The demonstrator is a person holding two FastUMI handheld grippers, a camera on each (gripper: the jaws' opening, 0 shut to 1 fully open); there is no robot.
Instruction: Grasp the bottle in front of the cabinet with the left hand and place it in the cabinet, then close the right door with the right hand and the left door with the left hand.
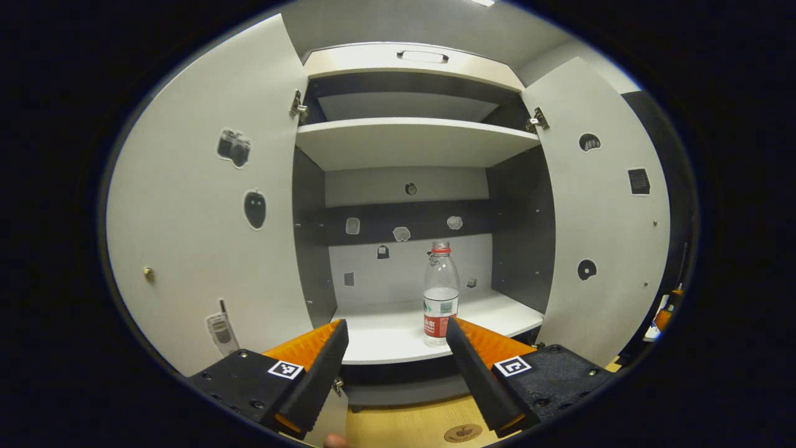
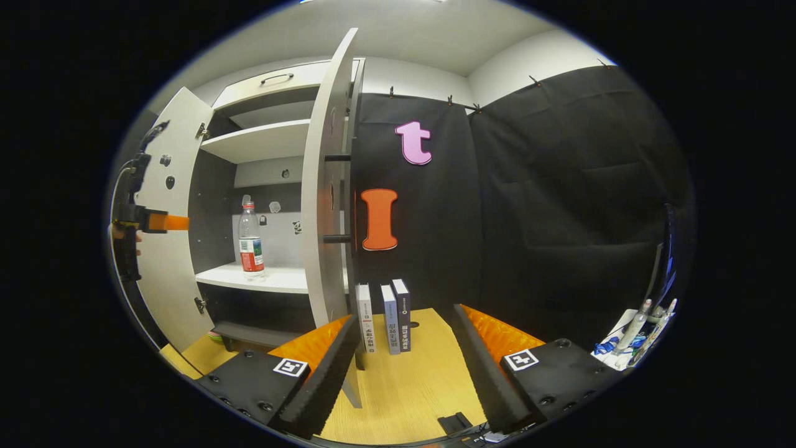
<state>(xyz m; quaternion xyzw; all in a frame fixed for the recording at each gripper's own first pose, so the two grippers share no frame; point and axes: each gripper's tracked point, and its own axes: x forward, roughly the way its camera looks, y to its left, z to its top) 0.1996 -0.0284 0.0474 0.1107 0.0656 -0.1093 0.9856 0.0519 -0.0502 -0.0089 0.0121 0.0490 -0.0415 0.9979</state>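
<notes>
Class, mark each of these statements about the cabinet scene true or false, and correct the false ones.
1. The bottle stands upright on the cabinet's lower shelf. True.
2. The left tool is clamped on the bottle. False: its fingers are spread, and the bottle stands free on the shelf beyond them.
3. Both cabinet doors are shut. False: the left door and the right door both stand open.
4. Three books stand upright on the wooden floor beside the cabinet. True.
5. The right tool holds the right door's handle. False: it is open, holding nothing.
</notes>
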